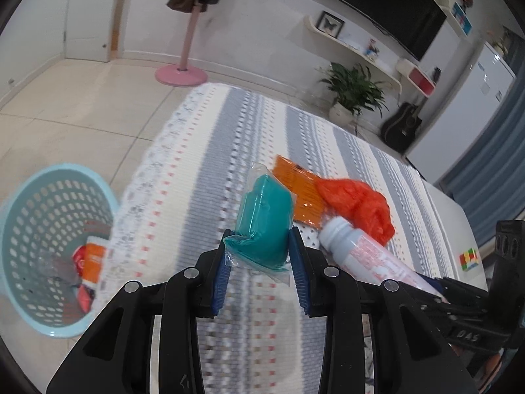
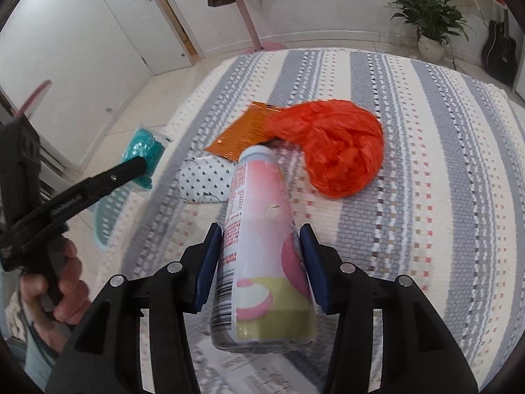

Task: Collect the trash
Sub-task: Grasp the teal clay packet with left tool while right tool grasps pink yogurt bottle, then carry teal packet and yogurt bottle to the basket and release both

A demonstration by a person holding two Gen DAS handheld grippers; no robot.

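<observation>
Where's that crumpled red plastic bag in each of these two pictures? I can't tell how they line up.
Left wrist view: the red plastic bag lies right of centre on the striped cloth, beyond the bottle's neck.
Right wrist view: the red plastic bag lies above centre, just beyond the bottle's top.
Shared landmark: the flat orange packet lies against the bag's left side in both.

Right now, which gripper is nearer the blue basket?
Left. The left gripper, shut on a teal packet, is at the bed edge beside the blue basket on the floor. The right gripper, holding a pink bottle, sits further in over the bedspread.
</observation>
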